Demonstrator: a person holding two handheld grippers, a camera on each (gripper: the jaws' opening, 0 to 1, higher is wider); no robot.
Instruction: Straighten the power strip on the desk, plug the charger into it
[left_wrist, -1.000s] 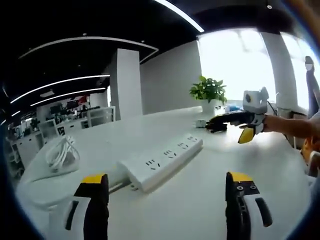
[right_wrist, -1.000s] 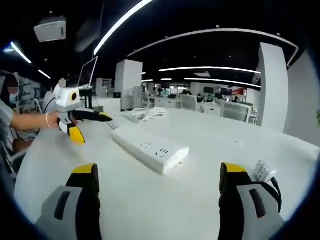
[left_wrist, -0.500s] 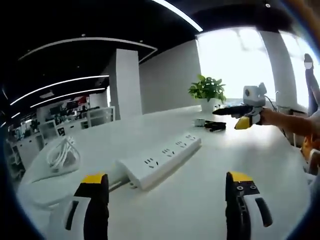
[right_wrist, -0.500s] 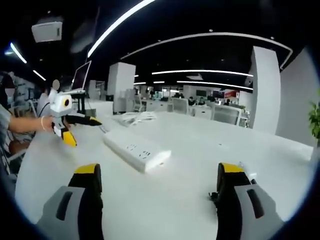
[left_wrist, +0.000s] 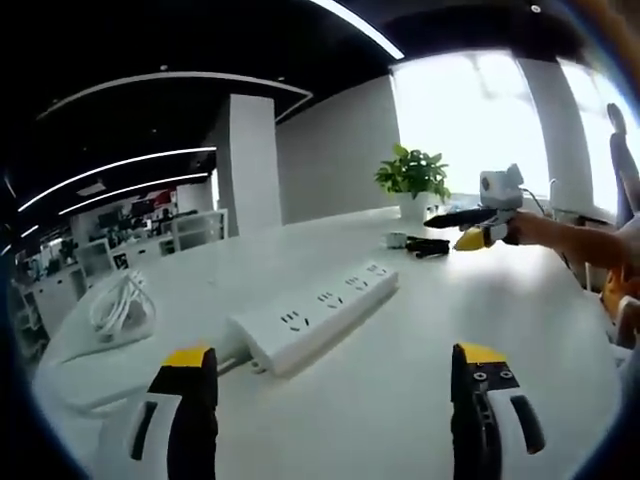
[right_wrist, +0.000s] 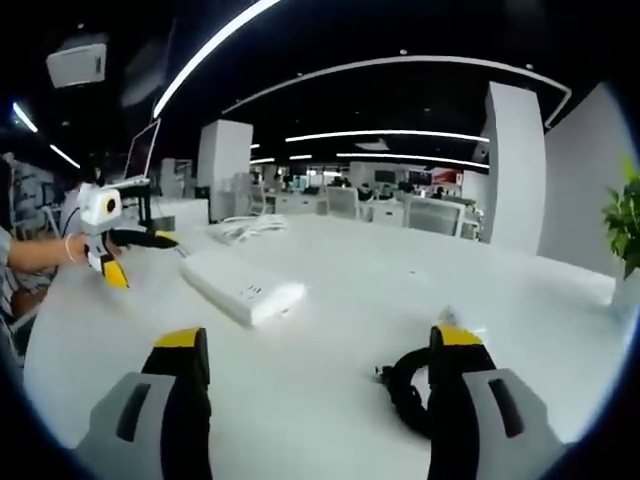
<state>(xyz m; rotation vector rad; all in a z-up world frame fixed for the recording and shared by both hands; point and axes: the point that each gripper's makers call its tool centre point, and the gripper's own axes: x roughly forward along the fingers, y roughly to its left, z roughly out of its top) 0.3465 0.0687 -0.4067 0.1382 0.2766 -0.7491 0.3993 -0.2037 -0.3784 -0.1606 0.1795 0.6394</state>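
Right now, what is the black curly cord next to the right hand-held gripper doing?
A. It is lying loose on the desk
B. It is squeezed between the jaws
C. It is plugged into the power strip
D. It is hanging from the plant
A: the black charger cord lies on the white desk just inside the right jaw, apart from the power strip.

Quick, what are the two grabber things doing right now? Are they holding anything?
Left gripper: open, holding nothing.
Right gripper: open, holding nothing; the black charger cable lies by its right jaw.
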